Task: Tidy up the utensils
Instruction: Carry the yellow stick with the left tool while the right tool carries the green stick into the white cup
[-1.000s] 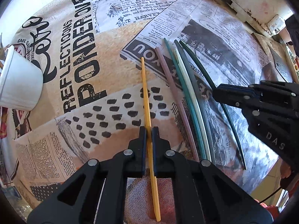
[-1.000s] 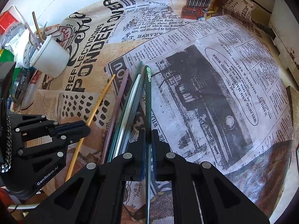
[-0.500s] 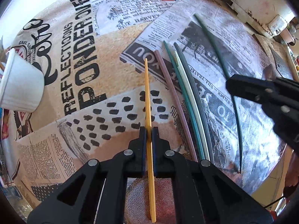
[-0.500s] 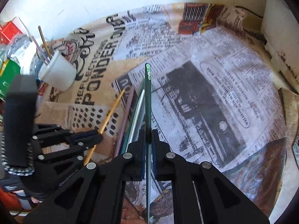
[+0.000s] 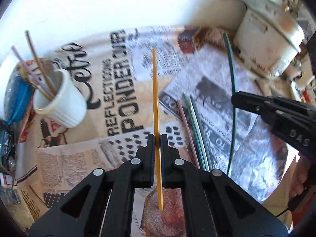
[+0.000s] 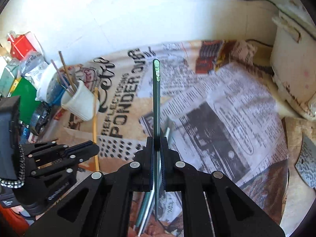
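Note:
My left gripper (image 5: 157, 140) is shut on a yellow chopstick (image 5: 155, 98) and holds it lifted above the newspaper-print cloth (image 5: 118, 90). My right gripper (image 6: 157, 143) is shut on a dark green chopstick (image 6: 156, 102), also lifted; it shows in the left wrist view (image 5: 232, 90) too. A white cup (image 5: 63, 102) with several sticks in it leans at the left, also in the right wrist view (image 6: 83, 102). Several chopsticks, pink, teal, white and grey (image 5: 194, 130), lie side by side on the cloth.
A worn white appliance (image 5: 266, 39) stands at the back right, also in the right wrist view (image 6: 292, 65). Packets and a green pack (image 6: 25, 98) crowd the left behind the cup. A wooden board with a knife blade (image 6: 308, 167) lies at the right edge.
Both grippers have risen and tilted up with their chopsticks, which now hang clear of the cloth. The cup and back wall have come into view.

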